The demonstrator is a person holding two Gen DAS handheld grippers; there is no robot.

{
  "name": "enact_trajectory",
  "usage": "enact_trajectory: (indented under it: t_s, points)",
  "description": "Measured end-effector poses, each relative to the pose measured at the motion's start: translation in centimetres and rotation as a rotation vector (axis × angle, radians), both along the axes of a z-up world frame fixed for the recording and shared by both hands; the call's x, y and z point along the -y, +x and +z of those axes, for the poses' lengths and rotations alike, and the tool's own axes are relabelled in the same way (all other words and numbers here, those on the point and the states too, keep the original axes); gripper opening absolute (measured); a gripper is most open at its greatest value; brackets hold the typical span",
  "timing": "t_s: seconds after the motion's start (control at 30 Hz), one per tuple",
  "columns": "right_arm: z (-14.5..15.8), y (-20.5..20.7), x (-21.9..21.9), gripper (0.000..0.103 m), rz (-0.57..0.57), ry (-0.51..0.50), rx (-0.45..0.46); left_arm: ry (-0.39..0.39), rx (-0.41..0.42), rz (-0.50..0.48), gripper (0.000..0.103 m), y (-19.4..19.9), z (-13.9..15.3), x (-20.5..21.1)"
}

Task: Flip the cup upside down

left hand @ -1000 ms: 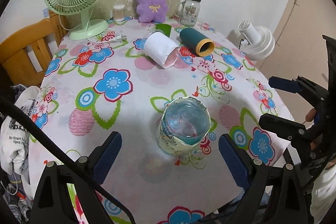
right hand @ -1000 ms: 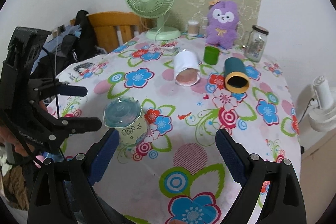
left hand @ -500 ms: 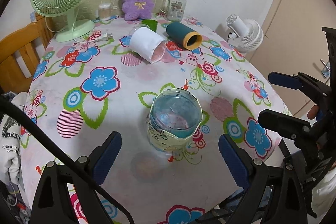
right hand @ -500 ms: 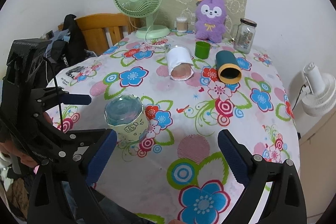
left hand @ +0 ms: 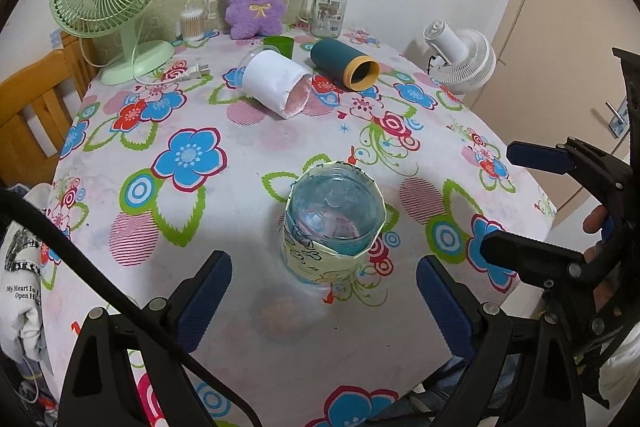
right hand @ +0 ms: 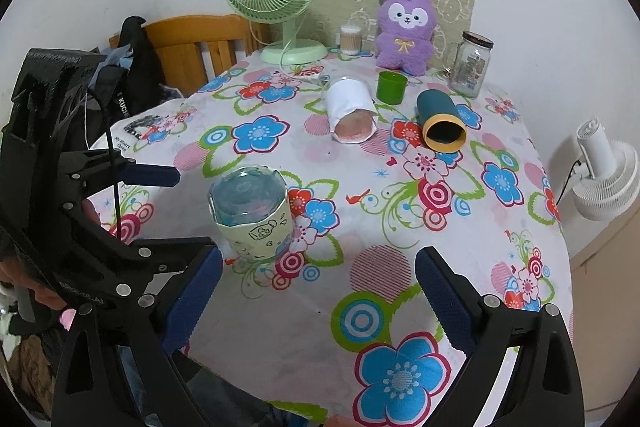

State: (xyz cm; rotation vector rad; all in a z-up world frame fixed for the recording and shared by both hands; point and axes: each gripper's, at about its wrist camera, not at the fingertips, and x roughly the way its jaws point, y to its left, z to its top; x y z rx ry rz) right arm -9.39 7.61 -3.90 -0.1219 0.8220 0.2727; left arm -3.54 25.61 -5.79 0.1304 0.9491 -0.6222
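Left wrist view: left gripper (left hand: 322, 301) spread wide, holding nothing. Clear cup (left hand: 334, 225) with pale paper wrap stands on floral tablecloth (left hand: 188, 163), dead ahead, centred between jaws, just beyond tips, not touched. Long axis upright, flat end up. Right gripper (left hand: 532, 203) off to right, also wide.

Right wrist view: right gripper (right hand: 316, 293) wide, empty. Cup (right hand: 252, 213) ahead and left of jaw centre, above left pad. Left gripper (right hand: 176, 211) flanks cup. Judgement: left hand nearer, better aligned.
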Motion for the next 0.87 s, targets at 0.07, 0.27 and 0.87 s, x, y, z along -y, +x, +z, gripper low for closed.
enact_trajectory:
  t_s: [0.07,0.27,0.87]
  points:
    - [-0.03,0.0,-0.03,0.098,0.0,-0.001,0.002,0.0,0.0,0.001,0.096,-0.03,-0.03,-0.03]
    - [-0.01,0.06,-0.03,0.098,0.0,0.002,-0.001,-0.001,-0.004,0.006,0.097,0.03,-0.1,-0.06]
    - [-0.11,0.15,0.09,0.098,0.001,0.004,0.0,0.002,-0.003,0.009,0.097,0.23,-0.08,0.05]
